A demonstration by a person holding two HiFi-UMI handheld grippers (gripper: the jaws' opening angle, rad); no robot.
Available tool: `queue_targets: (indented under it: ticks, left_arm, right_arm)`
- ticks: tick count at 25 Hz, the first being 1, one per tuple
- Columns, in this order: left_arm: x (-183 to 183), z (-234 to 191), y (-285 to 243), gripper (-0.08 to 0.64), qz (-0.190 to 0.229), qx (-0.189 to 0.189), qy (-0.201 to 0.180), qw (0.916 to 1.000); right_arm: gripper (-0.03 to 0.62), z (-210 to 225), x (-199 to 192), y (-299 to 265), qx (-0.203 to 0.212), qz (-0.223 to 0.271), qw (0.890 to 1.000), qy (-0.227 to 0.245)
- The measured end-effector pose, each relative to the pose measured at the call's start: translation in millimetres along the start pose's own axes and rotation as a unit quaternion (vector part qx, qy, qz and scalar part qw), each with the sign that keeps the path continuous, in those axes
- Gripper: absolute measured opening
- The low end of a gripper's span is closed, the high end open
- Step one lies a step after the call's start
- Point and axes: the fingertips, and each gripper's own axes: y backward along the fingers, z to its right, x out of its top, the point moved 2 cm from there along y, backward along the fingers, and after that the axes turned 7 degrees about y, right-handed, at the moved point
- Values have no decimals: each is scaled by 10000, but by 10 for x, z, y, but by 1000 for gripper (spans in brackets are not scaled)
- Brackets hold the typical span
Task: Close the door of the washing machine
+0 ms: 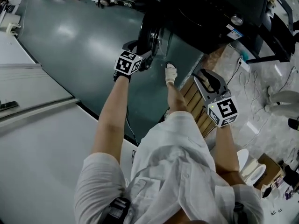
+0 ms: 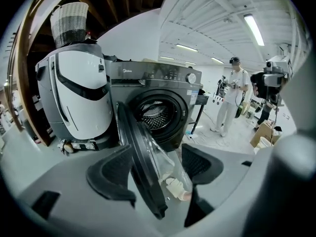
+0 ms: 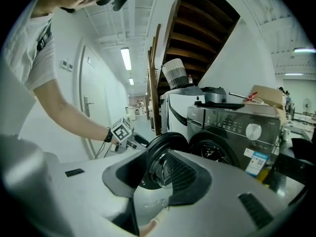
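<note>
While left arm (image 1: 110, 115) extends forward, left gripper (image 2: 157, 168) fingers (image 2: 111, 174) gape astride door (image 2: 133, 137) edge; right gripper (image 3: 154, 177) fingers (image 3: 185, 177) gape empty.

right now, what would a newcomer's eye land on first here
The dark washing machine fills the middle of the left gripper view, its round door swung open toward the camera. The left gripper has its jaws apart on either side of the door's edge. A woven basket sits atop the white machine beside it.
</note>
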Motion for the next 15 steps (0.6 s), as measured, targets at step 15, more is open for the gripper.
queue_targets:
  ticks: [15]
  left_arm:
    - [165,817,-273,314,623,-386,396,9965]
  right_arm:
    - [146,277,-160,673,-589,-6,9982,-125]
